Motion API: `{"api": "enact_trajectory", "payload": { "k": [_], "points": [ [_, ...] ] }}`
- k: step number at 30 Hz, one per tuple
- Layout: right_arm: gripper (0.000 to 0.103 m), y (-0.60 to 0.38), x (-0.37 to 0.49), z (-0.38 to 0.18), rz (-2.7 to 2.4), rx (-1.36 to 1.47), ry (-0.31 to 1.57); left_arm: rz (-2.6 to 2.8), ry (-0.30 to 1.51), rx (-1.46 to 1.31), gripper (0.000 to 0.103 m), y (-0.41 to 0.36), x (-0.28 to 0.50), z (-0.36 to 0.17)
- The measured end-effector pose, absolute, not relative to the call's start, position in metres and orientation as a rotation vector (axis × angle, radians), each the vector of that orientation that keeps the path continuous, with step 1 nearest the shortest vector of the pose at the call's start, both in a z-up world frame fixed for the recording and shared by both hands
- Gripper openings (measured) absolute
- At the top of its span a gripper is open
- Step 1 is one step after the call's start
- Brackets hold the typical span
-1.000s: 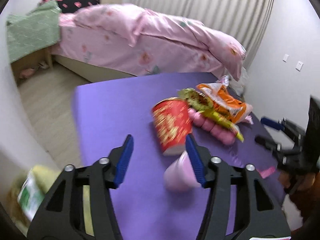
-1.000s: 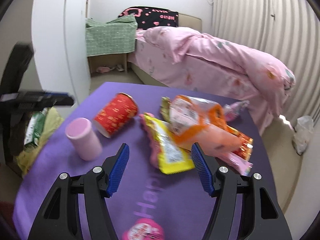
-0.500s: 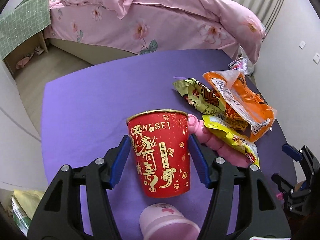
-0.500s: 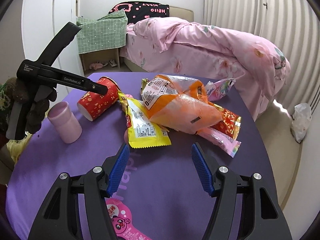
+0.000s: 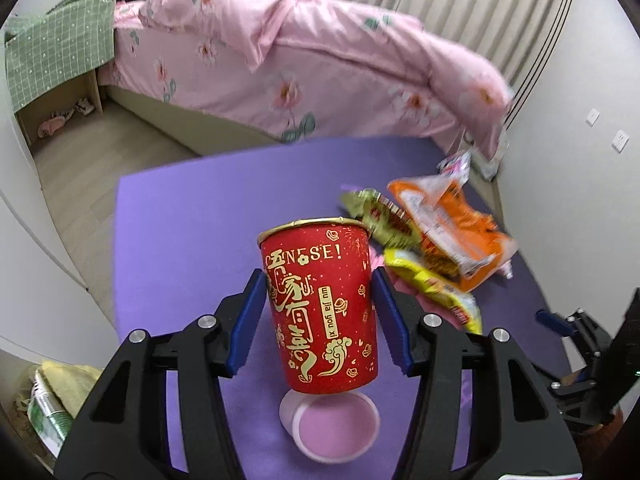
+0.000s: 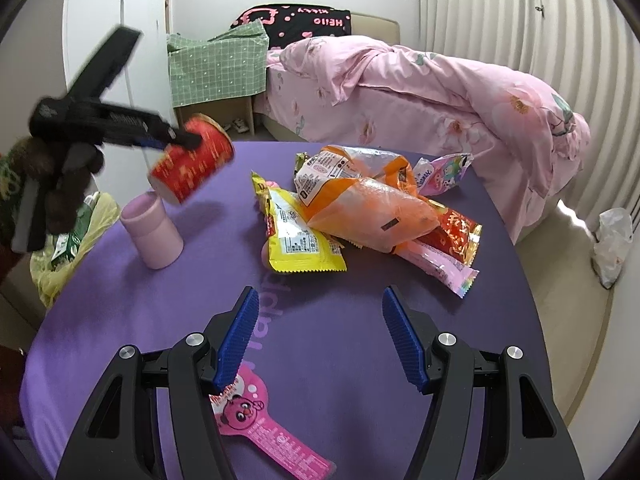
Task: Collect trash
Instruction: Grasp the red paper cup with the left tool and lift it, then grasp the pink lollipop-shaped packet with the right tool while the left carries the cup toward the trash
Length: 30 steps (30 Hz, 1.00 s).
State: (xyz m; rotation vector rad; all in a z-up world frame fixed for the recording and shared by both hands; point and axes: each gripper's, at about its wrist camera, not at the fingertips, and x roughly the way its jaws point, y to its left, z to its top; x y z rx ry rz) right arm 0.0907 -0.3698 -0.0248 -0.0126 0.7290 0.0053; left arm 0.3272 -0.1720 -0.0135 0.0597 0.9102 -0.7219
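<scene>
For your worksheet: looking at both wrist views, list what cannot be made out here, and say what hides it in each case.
- Inside of the red cup: left wrist view shows only its side; right wrist view is blurred.
- Pink tube: mostly buried under the yellow packet in both views.
- Bag of collected trash: cut off by the left wrist view's edge.
- Right gripper: its handle is out of frame.

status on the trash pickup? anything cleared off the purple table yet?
Barely started. Done: nothing visibly binned. In hand: the left gripper has closed on the red paper noodle cup and holds it off the purple table. Left: pink plastic cup, yellow snack packet, orange bag, the other wrappers, pink pig-print wrapper. The right gripper is open, empty.
</scene>
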Motion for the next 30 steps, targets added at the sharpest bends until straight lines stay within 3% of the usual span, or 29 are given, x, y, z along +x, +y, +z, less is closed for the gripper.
{"api": "enact_trajectory", "payload": {
  "k": [14, 23, 26, 30],
  "points": [
    [0.061, -0.348, 0.068, -0.045, 0.301, -0.035, 0.860, -0.733, 0.738, -0.042, 0.052, -0.112, 0.247, 0.043],
    [0.060, -0.324, 0.061, -0.069, 0.323, -0.149, 0.948, -0.675, 0.759, -0.098, 0.052, -0.057, 0.197, 0.019],
    [0.049, -0.320, 0.065, -0.075, 0.304, -0.152, 0.954, -0.644, 0.763, -0.117, 0.052, -0.036, 0.181, 0.004],
    [0.048, -0.320, 0.069, -0.074, 0.296, -0.117, 0.948, -0.607, 0.788, -0.155, 0.052, -0.014, 0.164, -0.016]
  ]
}}
